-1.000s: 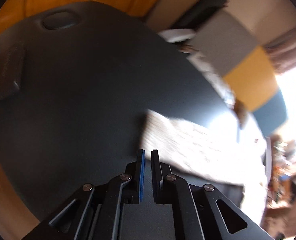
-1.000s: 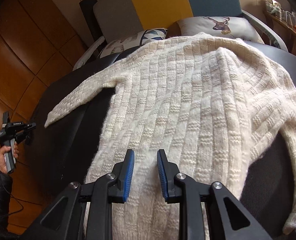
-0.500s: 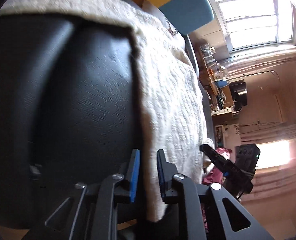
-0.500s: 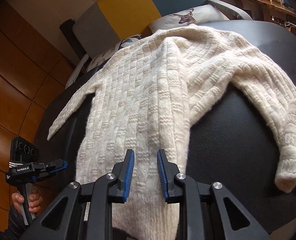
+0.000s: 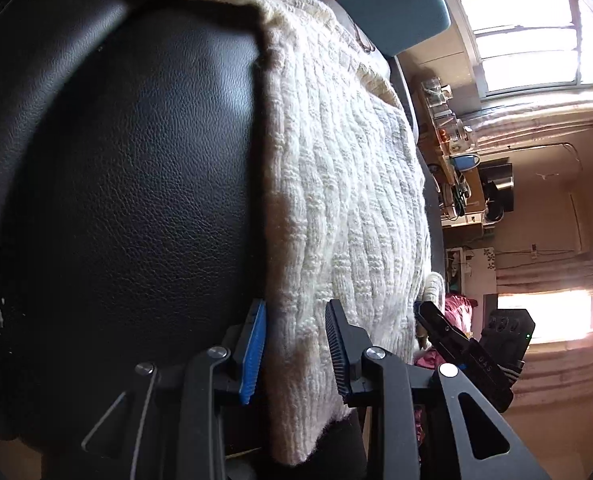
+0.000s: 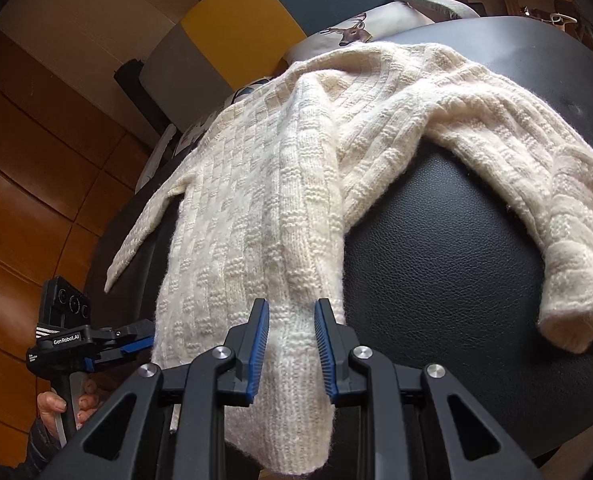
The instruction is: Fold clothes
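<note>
Cream knit sweater (image 6: 280,208) lay spread over the black leather counter (image 6: 448,248), hem hanging off the near edge. Right gripper (image 6: 290,344) was clenched on a hem fold. Left gripper (image 5: 296,356) jaws were opening astride the hem's left corner, not yet gripping. Best closed deep on both layers, level with the right, before lifting.

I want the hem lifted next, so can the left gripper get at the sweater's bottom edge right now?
Probably yes: the left gripper already straddles the cream sweater at its hem corner, jaws opening, nothing blocking.
</note>
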`<state>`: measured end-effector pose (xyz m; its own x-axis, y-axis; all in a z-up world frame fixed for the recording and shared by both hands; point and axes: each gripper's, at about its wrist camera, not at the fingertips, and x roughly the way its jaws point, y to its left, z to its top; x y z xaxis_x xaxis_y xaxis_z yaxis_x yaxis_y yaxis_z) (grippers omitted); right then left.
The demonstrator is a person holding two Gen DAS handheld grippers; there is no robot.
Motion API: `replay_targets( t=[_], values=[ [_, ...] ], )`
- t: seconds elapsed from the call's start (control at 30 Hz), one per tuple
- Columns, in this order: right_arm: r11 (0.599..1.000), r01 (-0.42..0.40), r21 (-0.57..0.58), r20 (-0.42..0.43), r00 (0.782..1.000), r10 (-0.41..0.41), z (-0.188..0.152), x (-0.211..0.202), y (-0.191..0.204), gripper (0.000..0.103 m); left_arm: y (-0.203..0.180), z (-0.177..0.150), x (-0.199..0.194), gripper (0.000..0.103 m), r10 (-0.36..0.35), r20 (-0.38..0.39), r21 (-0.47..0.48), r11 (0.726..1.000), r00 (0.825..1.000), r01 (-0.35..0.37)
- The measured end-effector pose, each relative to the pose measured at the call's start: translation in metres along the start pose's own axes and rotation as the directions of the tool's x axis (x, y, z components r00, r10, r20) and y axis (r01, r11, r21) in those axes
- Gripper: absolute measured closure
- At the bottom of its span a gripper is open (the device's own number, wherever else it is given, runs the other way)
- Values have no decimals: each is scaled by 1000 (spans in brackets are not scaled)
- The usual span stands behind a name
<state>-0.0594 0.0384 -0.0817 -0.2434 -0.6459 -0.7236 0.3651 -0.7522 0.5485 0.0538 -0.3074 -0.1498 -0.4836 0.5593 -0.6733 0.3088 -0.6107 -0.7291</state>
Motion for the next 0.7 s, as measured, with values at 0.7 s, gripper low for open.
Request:
replay_targets(
  t=[0.7],
  values=[
    [917, -80, 390, 59, 996, 62, 59, 36, -69, 77, -34, 18, -56, 97, -41, 187, 150, 989, 981, 13]
  ],
)
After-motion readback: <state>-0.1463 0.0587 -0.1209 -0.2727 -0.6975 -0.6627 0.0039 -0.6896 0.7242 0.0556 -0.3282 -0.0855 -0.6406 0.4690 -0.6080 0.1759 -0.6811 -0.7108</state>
